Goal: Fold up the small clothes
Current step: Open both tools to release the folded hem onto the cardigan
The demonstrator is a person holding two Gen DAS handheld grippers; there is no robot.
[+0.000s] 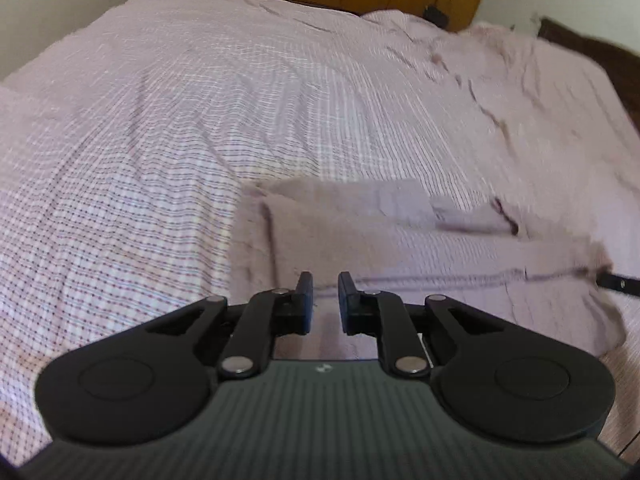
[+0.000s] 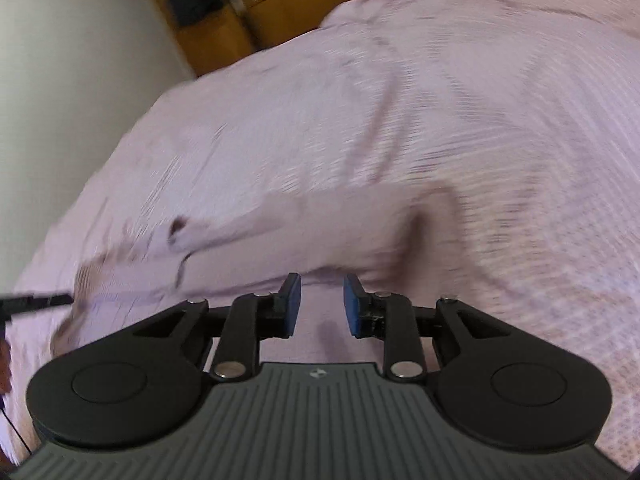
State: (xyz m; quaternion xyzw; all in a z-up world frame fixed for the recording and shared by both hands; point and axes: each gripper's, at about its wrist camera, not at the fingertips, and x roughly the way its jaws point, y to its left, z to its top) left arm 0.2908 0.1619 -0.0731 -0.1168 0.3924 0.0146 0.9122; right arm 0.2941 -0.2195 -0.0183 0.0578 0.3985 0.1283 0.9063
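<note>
Left wrist view: mauve garment (image 1: 400, 248) lies just beyond the open left hand-held gripper (image 1: 324, 300).

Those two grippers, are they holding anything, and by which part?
Nothing is held. The left gripper and right gripper are both open above the garment lying on the bed.

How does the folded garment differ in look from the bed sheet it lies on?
The garment is plain mauve; the bed sheet shows a fine check. The garment lies doubled into a thick band with raised edges; the sheet spreads wide with loose wrinkles. Both are pinkish-purple cloth.
</note>
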